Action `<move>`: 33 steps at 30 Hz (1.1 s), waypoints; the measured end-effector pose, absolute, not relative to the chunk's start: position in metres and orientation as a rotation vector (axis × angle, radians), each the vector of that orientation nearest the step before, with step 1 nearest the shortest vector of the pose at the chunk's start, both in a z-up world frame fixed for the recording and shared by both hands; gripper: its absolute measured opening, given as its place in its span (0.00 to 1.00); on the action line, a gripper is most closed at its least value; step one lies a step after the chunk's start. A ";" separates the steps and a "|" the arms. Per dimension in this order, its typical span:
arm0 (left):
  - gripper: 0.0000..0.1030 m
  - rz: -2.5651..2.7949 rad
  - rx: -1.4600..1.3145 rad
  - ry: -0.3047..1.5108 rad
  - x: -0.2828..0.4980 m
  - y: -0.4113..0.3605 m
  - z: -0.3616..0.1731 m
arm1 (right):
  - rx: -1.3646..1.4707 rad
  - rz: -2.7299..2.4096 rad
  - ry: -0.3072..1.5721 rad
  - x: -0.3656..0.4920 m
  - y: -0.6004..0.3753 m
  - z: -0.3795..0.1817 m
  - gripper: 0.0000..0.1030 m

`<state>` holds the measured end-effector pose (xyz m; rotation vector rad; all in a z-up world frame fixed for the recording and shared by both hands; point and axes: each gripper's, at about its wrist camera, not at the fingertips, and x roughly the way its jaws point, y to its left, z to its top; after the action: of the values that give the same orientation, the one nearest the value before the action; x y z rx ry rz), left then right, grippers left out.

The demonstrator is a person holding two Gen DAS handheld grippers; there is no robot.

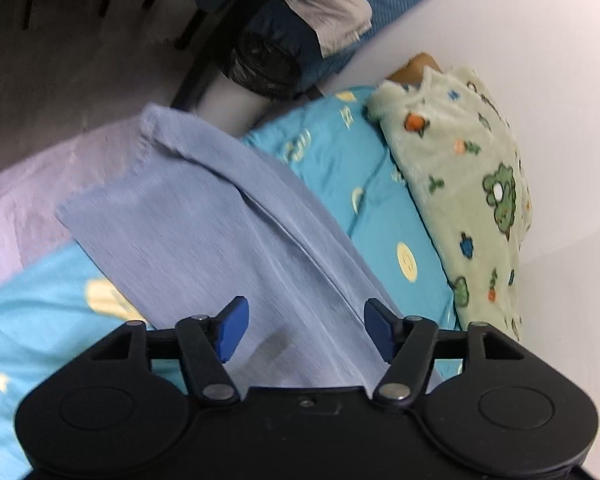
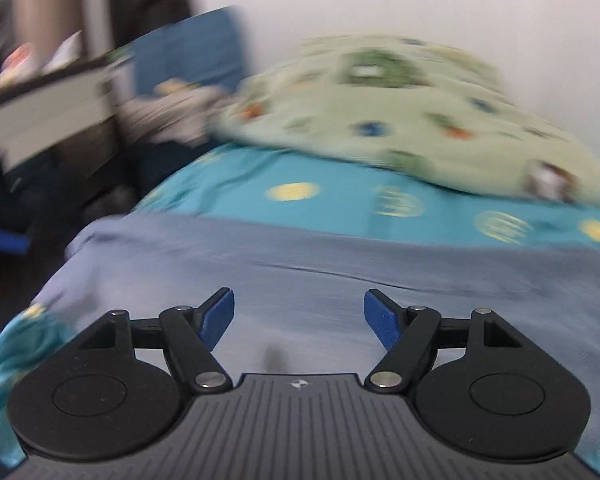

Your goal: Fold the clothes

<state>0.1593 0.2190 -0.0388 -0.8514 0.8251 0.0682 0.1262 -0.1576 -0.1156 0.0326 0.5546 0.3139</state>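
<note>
A grey-blue garment lies spread flat on the turquoise bedsheet, with a long crease running down it. My left gripper hovers over its near part, blue pads apart and nothing between them. In the right wrist view the same garment stretches across the bed as a wide band. My right gripper stands open above it, with nothing between its pads either. That view is blurred by motion.
A pale green blanket with cartoon prints is bunched along the white wall; it also shows as the blanket beyond the garment. A dark chair with clothes and the bed's edge lie at the left.
</note>
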 end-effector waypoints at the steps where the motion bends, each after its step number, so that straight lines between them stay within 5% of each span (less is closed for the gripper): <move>1: 0.66 0.074 -0.859 0.817 0.157 0.233 -0.042 | 0.017 0.363 0.559 0.133 -0.139 -0.116 0.73; 15: 0.67 0.163 -1.316 0.867 0.127 0.382 -0.191 | -0.474 0.939 0.617 0.183 0.122 -0.148 0.71; 18: 0.67 0.161 -1.366 0.883 0.137 0.385 -0.208 | -0.630 0.931 0.594 0.180 0.143 -0.159 0.62; 20: 0.68 0.155 -1.379 0.884 0.143 0.388 -0.215 | -0.627 0.937 0.597 0.184 0.146 -0.155 0.32; 22: 0.69 0.152 -1.410 0.879 0.146 0.391 -0.221 | -0.567 0.916 0.656 0.195 0.145 -0.147 0.18; 33: 0.74 0.152 -1.534 0.907 0.172 0.402 -0.248 | -0.207 0.823 0.821 0.245 0.115 -0.103 0.11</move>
<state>0.1722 0.4018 -0.2479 -1.5337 0.9075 0.1516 0.2450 0.1155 -0.1027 -0.2072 0.8208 0.8227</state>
